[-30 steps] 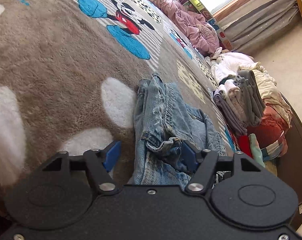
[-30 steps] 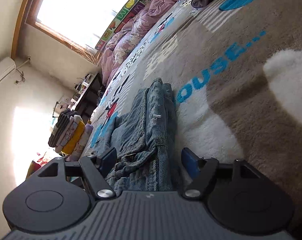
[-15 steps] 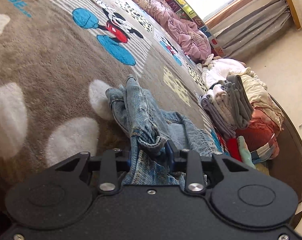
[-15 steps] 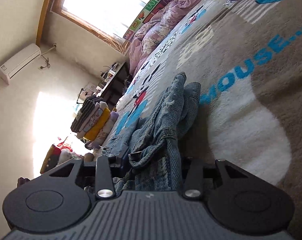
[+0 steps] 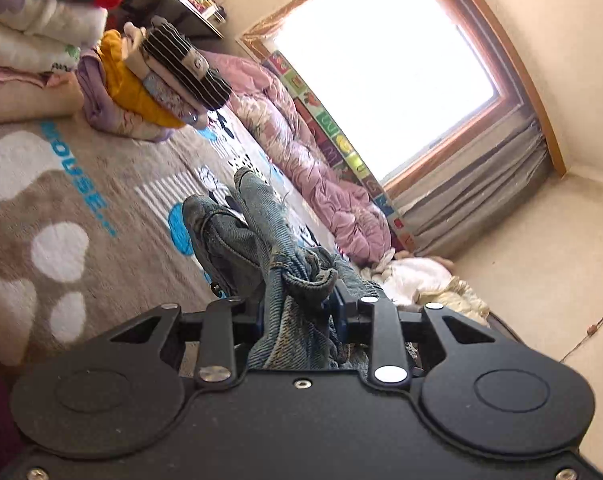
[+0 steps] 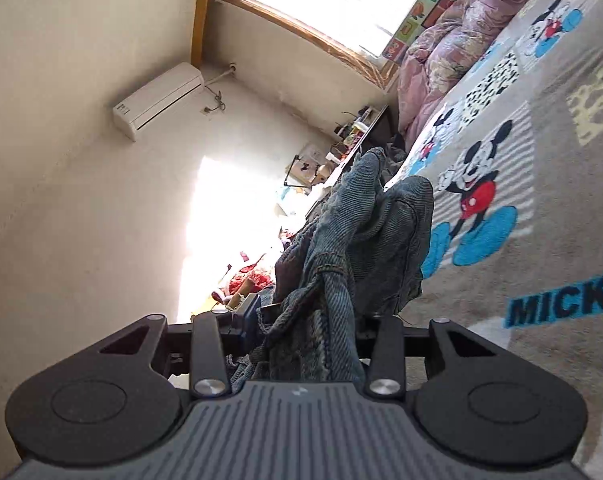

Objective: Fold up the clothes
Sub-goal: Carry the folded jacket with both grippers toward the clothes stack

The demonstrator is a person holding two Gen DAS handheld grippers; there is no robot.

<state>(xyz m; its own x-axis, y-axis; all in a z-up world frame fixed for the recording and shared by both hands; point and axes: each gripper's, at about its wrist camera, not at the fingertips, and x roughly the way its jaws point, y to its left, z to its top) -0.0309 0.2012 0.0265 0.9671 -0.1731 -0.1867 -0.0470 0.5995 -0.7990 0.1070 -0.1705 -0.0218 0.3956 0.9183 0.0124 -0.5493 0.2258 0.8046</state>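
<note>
denim fills both views: the jeans [image 5: 277, 236] are bunched between the jaws of the left gripper [image 5: 299, 312], which are clamped on a thick fold of the cloth. the right gripper [image 6: 305, 320] has its jaws pressed on another bunch of the same jeans [image 6: 365, 216]. both sets of jaws have just closed in on the denim. in each view the cloth rises ahead of the fingers in a rumpled ridge, standing up off the blanket [image 5: 81, 184] rather than lying flat on it. the blanket is brown plush with white paw marks and cartoon mouse panels [image 6: 477, 196]. a leaning stack of folded clothes [image 5: 153, 80] sits on the blanket in the left view's upper left corner. a pink quilt [image 5: 317, 176] runs along the blanket's far edge under the window [image 5: 385, 76]. an air conditioner [image 6: 157, 100] hangs on the wall in the right view.
</note>
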